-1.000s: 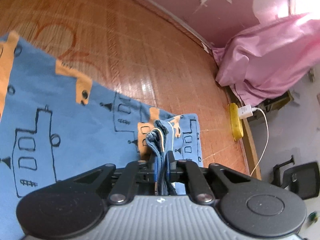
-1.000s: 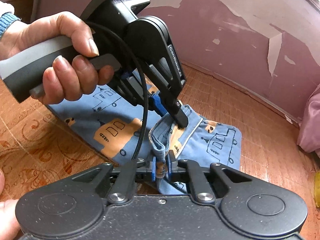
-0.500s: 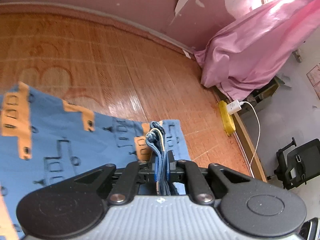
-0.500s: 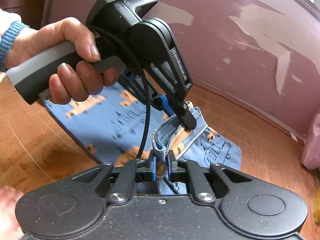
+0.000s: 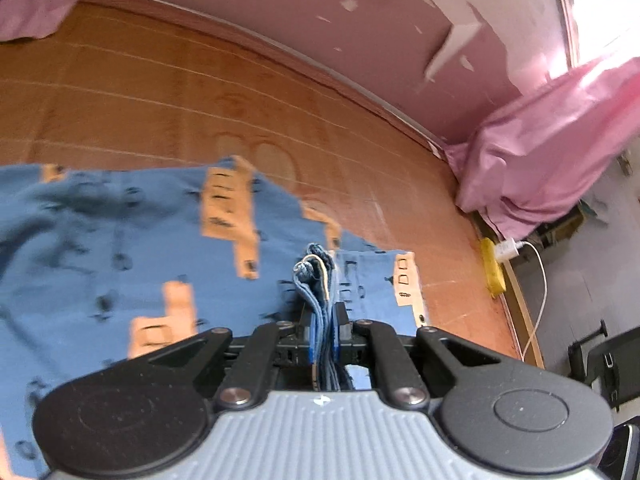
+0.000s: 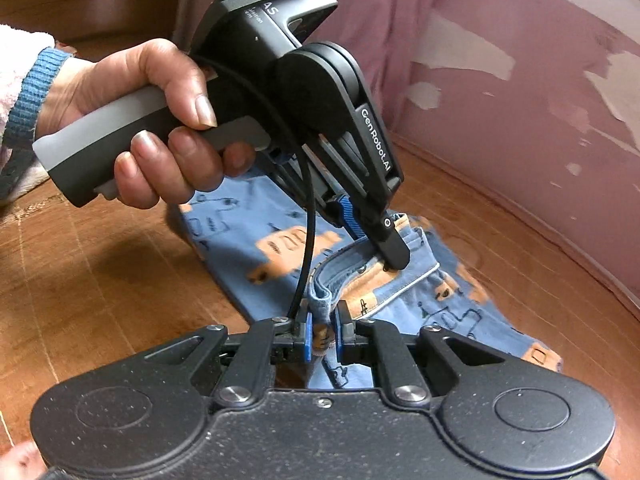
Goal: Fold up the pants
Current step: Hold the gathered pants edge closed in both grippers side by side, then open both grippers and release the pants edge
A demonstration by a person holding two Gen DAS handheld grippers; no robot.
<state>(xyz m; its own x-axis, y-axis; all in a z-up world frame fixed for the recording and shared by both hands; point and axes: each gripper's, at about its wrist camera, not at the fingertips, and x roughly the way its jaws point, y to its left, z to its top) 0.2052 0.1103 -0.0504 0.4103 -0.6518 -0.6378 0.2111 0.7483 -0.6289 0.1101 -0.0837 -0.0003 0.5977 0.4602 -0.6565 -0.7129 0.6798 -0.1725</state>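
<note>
Two hand-held grippers are what we hold here, and each pinches the pants. Our left hand-held gripper [image 5: 324, 320] has its jaws pressed together on a bunched, layered edge of the pants [image 5: 120, 264], which rises between the fingers. The rest of the blue cloth, printed with orange blocks and dark line drawings, spreads out to the left over the wooden floor [image 5: 160, 92]. From the right wrist view we see our right hand-held gripper [image 6: 322, 332] clamped on a fold of the waistband, and our left hand [image 6: 132, 128], in a blue cuff, gripping the other tool's handle. That tool's dark fingertip meets the waistband just beyond. Far right in the left view lie a pink sheet [image 5: 552, 140], a yellow power strip [image 5: 493, 268] and a white charger [image 5: 507, 247].
</note>
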